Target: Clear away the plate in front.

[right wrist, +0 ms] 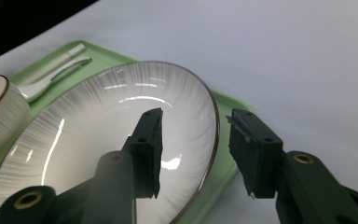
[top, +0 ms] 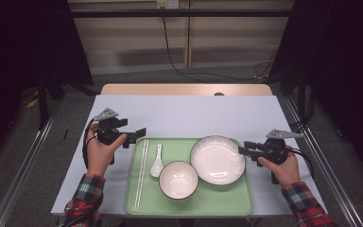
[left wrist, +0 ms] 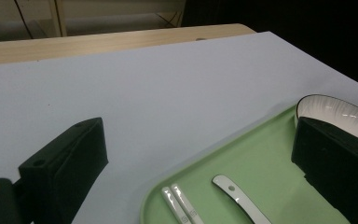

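A green tray (top: 132,198) on the white table holds a white plate (top: 217,160), a white bowl (top: 178,179), a white spoon (top: 157,161) and white chopsticks (top: 142,170). My right gripper (top: 243,147) is at the plate's right edge. In the right gripper view its jaws (right wrist: 196,119) straddle the plate's (right wrist: 98,121) dark rim, one over the inside and one outside, with a gap on both sides. My left gripper (top: 141,135) hovers open by the tray's far left corner. In the left gripper view its wide jaws (left wrist: 198,140) frame the tray (left wrist: 261,154), the chopsticks (left wrist: 179,207) and the spoon (left wrist: 237,196).
The bowl (right wrist: 0,112) sits just left of the plate, touching or nearly touching it. A bare white table surface (top: 189,116) lies beyond the tray, with a wooden strip (top: 184,89) at the far edge. Metal frame rails run along both sides of the table.
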Motion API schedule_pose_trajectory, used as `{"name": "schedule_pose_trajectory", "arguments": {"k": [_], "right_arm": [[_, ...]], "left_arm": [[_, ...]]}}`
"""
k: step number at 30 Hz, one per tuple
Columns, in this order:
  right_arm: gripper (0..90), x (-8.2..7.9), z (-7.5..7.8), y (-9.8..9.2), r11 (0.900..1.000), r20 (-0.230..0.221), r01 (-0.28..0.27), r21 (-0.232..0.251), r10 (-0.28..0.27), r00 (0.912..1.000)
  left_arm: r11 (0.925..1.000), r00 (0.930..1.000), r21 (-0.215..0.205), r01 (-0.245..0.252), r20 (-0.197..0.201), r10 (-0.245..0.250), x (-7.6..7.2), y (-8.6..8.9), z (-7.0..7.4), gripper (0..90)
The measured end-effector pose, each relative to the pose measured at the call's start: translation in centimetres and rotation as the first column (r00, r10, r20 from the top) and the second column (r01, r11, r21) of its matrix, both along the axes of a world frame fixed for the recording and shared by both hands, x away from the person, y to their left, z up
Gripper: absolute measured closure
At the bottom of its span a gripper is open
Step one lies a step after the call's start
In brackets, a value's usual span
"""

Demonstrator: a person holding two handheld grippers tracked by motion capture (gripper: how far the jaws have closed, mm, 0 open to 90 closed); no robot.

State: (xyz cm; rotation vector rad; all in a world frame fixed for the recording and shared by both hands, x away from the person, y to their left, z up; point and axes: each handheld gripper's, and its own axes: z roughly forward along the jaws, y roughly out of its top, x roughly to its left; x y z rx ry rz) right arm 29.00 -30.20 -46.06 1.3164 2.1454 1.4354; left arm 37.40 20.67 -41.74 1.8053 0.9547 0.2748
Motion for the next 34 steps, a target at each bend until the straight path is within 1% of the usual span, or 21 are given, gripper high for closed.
{"name": "schedule_pose_trajectory", "arguments": {"k": [4,5,6,7,9,10,12,13,14,18,20,21,22,24,25,26,28,31,33,34], "right_arm": [[43.7,-0.3,0.6,-0.6,0.999,0.066,-0.003,0.036,0.001,0.9978],[42.5,-0.3,0.7,-0.7,0.999,0.079,-0.009,0.043,0.006,0.9969],[41.0,-0.4,0.8,-0.8,0.999,0.100,-0.009,0.045,0.004,0.9950],[40.8,-0.5,0.9,-1.0,0.999,0.121,-0.007,0.048,0.001,0.9926],[39.5,-0.7,1.1,-1.2,0.997,0.163,-0.018,0.075,0.006,0.9865],[37.5,-0.8,1.2,-1.3,0.996,0.175,-0.013,0.085,-0.003,0.9845],[33.2,-0.8,1.3,-1.5,0.995,0.187,-0.020,0.100,0.001,0.9823],[32.2,-0.8,1.3,-1.6,0.994,0.189,-0.013,0.104,-0.007,0.9820],[30.9,-0.8,1.3,-1.8,0.995,0.197,-0.014,0.095,-0.005,0.9804],[22.5,-0.9,1.4,-2.1,0.994,0.221,-0.004,0.112,-0.021,0.9750],[17.5,-0.9,1.5,-2.2,0.994,0.249,0.003,0.111,-0.031,0.9680],[15.6,-0.9,1.5,-2.3,0.994,0.263,0.000,0.110,-0.029,0.9644],[13.9,-0.9,1.6,-2.4,0.994,0.277,-0.008,0.112,-0.023,0.9605],[12.8,-1.0,1.7,-2.4,0.993,0.314,-0.005,0.121,-0.034,0.9487],[12.0,-1.1,1.8,-2.5,0.993,0.339,-0.004,0.121,-0.038,0.9401],[11.4,-1.1,1.9,-2.5,0.993,0.344,-0.006,0.115,-0.034,0.9383],[9.8,-1.1,1.9,-2.5,0.994,0.340,0.010,0.112,-0.048,0.9393],[9.0,-1.0,1.7,-2.5,0.995,0.331,-0.002,0.095,-0.029,0.9433],[8.5,-0.9,1.6,-2.5,0.996,0.326,0.001,0.086,-0.029,0.9448],[8.3,-0.9,1.6,-2.5,0.996,0.325,-0.002,0.086,-0.026,0.9453]], "left_arm": [[1.0000,1.0000,0.002,-0.003,-0.001,0.003,0.0,0.2,0.0,3.1],[1.0000,1.0000,0.006,-0.002,0.002,0.002,0.0,0.2,0.0,3.1],[1.0000,1.0000,-0.003,-0.007,0.003,0.007,0.0,0.3,0.1,3.1],[0.9999,0.9999,0.001,-0.010,0.008,0.010,0.0,0.3,0.1,3.1],[0.9999,0.9999,0.001,-0.010,0.009,0.010,-0.1,0.3,0.2,3.1],[1.0000,0.9999,0.001,-0.009,0.009,0.009,-0.1,0.3,0.2,3.1],[1.0000,1.0000,0.001,-0.006,0.008,0.006,-0.1,0.3,0.2,3.1],[1.0000,1.0000,0.002,-0.004,0.008,0.004,-0.1,0.3,0.2,3.1],[1.0000,0.9999,0.000,-0.008,0.009,0.008,-0.1,0.3,0.2,3.1],[0.9999,0.9999,-0.005,-0.011,0.010,0.011,-0.1,0.4,0.2,3.0],[0.9999,0.9998,-0.012,-0.009,0.014,0.010,-0.1,0.5,0.2,2.9],[0.9999,0.9997,-0.011,-0.013,0.019,0.014,-0.2,0.5,0.2,2.9],[0.9999,0.9998,-0.016,-0.004,0.021,0.004,-0.1,0.5,0.2,2.5],[0.9998,0.9997,-0.014,-0.010,0.024,0.011,-0.2,0.5,0.2,2.4],[0.9999,0.9996,-0.015,-0.008,0.026,0.009,-0.2,0.5,0.2,2.4],[0.9999,0.9996,-0.014,-0.009,0.027,0.009,-0.2,0.5,0.3,2.3],[1.0000,0.9995,-0.008,0.003,0.033,-0.002,-0.2,0.6,0.3,2.3],[1.0000,0.9993,-0.005,-0.001,0.037,0.001,-0.2,0.6,0.2,2.2],[0.9999,0.9994,-0.008,0.008,0.034,-0.008,-0.3,0.6,0.2,2.1],[1.0000,0.9993,0.000,0.007,0.036,-0.007,-0.3,0.6,0.2,2.1]]}}
